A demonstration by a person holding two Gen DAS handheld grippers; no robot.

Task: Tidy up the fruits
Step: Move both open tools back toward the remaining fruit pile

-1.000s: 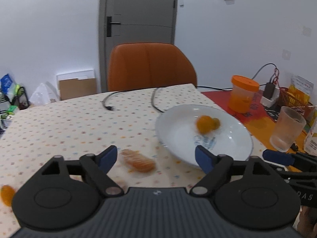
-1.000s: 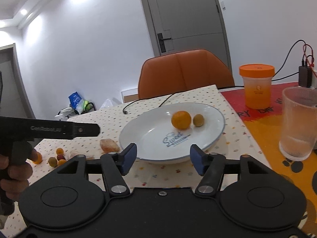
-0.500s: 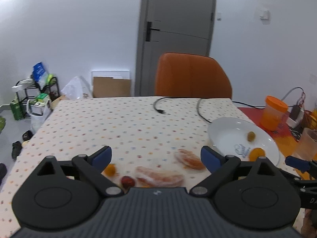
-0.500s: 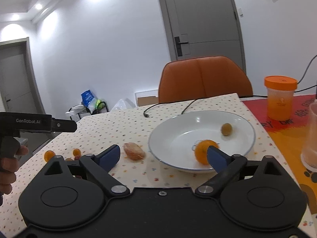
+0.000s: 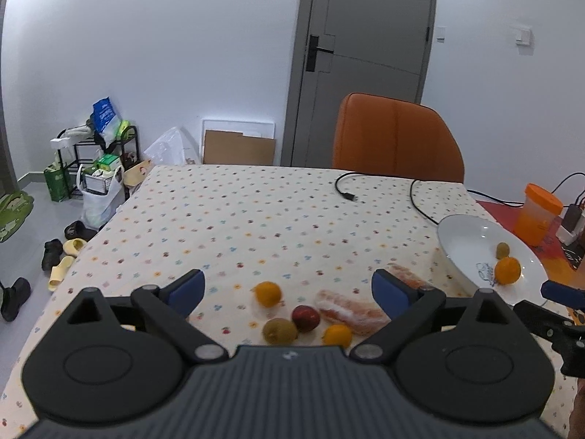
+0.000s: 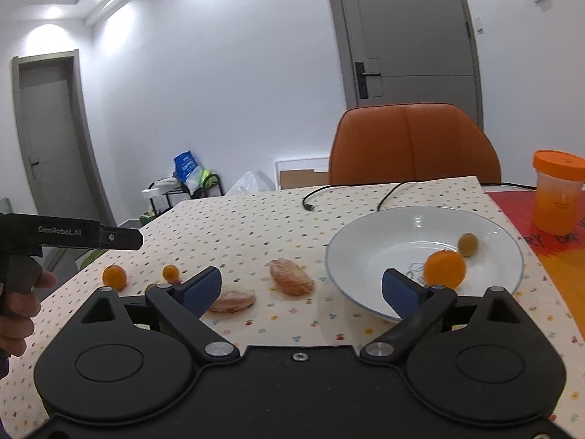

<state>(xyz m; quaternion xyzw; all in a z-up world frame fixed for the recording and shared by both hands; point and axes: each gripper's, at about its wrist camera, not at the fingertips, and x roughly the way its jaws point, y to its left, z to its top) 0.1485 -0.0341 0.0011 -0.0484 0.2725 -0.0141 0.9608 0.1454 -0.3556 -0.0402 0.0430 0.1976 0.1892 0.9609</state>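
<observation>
Hovering above the dotted table (image 5: 256, 216), the left gripper (image 5: 289, 287) has its blue fingers (image 5: 186, 289) spread wide, nothing between them. Landmark: white plate (image 6: 365, 241). In the plate sit one orange (image 6: 445, 269) and a small green-brown fruit (image 6: 468, 244), just beside each other. Off the plate's left rim lie two peeled citrus segments (image 6: 291, 281), then a loose cluster farther left: a small orange (image 5: 268, 293), a red fruit (image 5: 305, 318), a green-brown fruit (image 5: 279, 331) and another small orange (image 5: 337, 335). The right gripper (image 6: 301, 287) also hangs with fingers spread and empty, near the plate's front-left rim. Behind the plate: orange chair (image 6: 413, 144), black cable (image 5: 416, 197); to its right, an orange-lidded cup (image 6: 557, 192).
</observation>
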